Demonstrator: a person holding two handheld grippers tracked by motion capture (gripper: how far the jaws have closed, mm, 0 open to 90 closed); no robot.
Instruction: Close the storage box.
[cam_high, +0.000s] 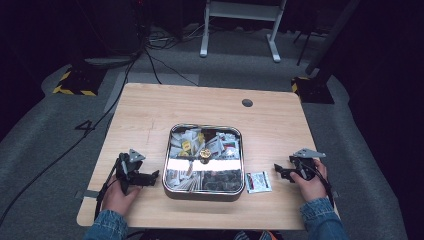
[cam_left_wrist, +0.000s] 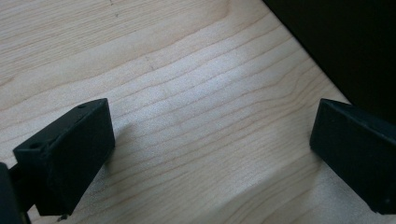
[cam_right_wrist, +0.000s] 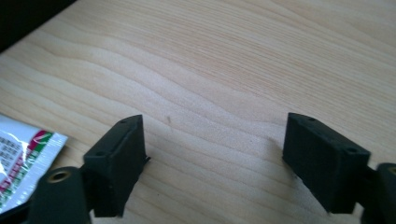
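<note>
One packet (cam_high: 258, 181) lies on the tabletop (cam_high: 150, 110) just right of the tray (cam_high: 203, 194) — my left gripper (cam_high: 150, 176) and right gripper (cam_high: 280, 170) both gape empty — the rest I judge unsorted.

Bare table (cam_high: 150, 110) rings the tray (cam_high: 204, 194); a packet (cam_high: 258, 182) lies rightward.

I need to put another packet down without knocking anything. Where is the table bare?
The table is bare across its far half, beyond the metal tray up to the cable hole. It is crowded along the near edge: left gripper, tray, the loose packet, right gripper.
</note>
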